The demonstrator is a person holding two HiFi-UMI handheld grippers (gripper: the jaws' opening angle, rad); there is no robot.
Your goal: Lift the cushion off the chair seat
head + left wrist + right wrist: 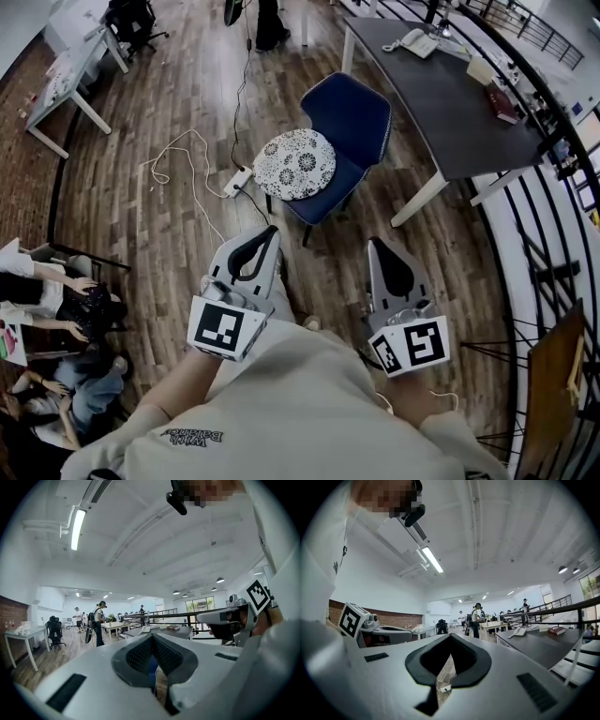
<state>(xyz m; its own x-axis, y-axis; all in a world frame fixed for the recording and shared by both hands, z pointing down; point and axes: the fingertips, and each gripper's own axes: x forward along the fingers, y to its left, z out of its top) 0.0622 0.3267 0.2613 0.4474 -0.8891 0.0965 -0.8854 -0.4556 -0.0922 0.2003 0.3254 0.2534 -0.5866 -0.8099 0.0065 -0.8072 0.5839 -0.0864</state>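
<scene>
Cushion (294, 163) lies on chair seat (330, 192) in head view only; left gripper (271, 232) and right gripper (376, 243) both closed, empty

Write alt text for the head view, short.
A round black-and-white patterned cushion lies on the seat of a blue chair beside a dark desk, seen from above. In the foreground the left hand-held gripper and right hand-held gripper, both shut and empty, point toward the chair, short of it.

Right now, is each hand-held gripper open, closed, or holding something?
Left hand-held gripper: closed, holding nothing.
Right hand-held gripper: closed, holding nothing.
</scene>
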